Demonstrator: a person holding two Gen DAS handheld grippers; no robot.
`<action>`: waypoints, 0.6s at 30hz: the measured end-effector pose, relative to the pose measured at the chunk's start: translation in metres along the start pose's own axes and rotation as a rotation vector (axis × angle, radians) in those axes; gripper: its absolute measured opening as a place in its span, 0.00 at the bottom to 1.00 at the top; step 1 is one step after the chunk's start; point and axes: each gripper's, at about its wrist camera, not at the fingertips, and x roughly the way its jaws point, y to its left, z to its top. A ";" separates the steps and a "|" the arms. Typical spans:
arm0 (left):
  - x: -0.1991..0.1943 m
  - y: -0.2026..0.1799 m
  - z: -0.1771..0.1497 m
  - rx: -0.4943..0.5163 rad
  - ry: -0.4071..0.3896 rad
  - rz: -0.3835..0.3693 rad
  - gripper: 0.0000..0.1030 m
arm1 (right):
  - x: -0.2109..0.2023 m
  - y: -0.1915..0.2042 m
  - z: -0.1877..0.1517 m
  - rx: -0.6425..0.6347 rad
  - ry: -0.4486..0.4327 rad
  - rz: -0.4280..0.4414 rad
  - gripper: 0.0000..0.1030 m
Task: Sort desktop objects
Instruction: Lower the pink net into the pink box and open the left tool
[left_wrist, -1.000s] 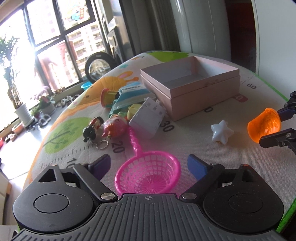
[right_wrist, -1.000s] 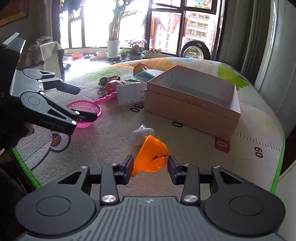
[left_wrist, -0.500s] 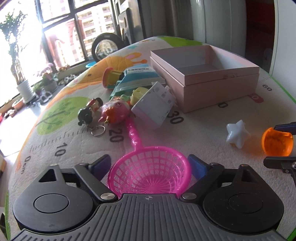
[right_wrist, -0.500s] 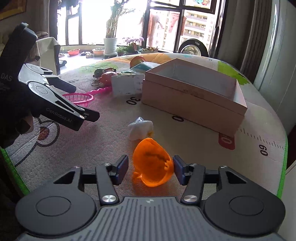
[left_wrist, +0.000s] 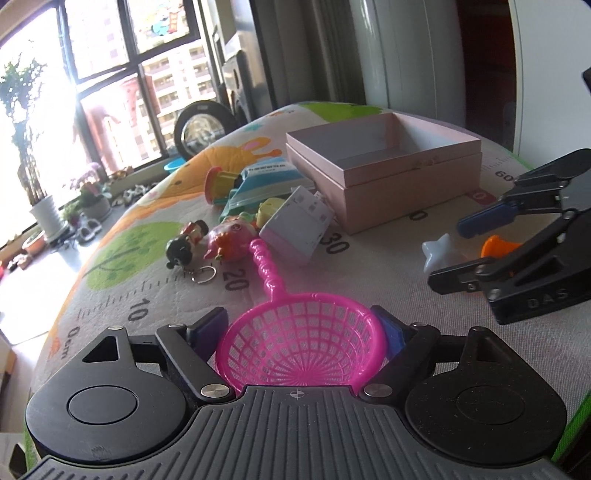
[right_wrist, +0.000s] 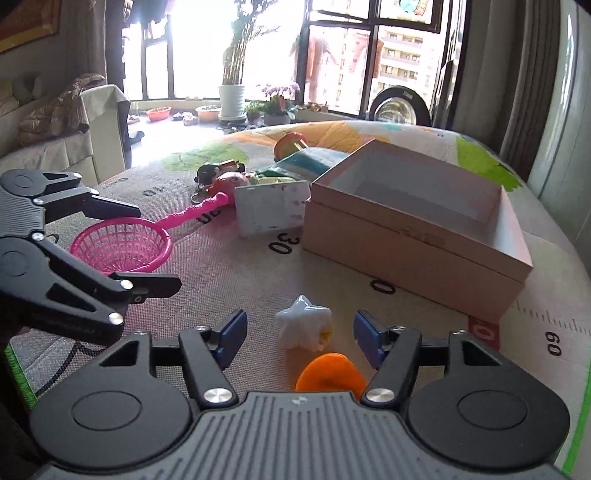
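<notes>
The tabletop (right_wrist: 229, 273), covered by a printed mat, is carrying a pink box (right_wrist: 413, 236) that is sitting open with nothing showing inside. Beside it a toy pile (left_wrist: 240, 221) is lying. The left gripper (left_wrist: 301, 332) is clasping the pink strainer (left_wrist: 301, 347) by its basket. The right gripper (right_wrist: 299, 334) is standing released, straddling a white star (right_wrist: 303, 326) and an orange cup (right_wrist: 328, 373).

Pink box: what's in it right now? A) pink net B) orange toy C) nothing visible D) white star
C. In both views the pink box shows only bare inner walls and floor; the white star and orange toy lie on the mat by the right gripper, and the pink net sits between the left gripper's fingers.
</notes>
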 end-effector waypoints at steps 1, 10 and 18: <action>-0.002 -0.001 0.000 0.004 -0.003 -0.003 0.85 | 0.005 0.000 0.001 0.003 0.019 0.002 0.49; -0.027 -0.006 0.017 0.032 -0.094 -0.025 0.85 | -0.059 -0.009 0.008 -0.001 -0.088 0.009 0.35; -0.014 -0.028 0.125 0.151 -0.397 -0.030 0.85 | -0.112 -0.080 0.071 0.111 -0.308 -0.151 0.35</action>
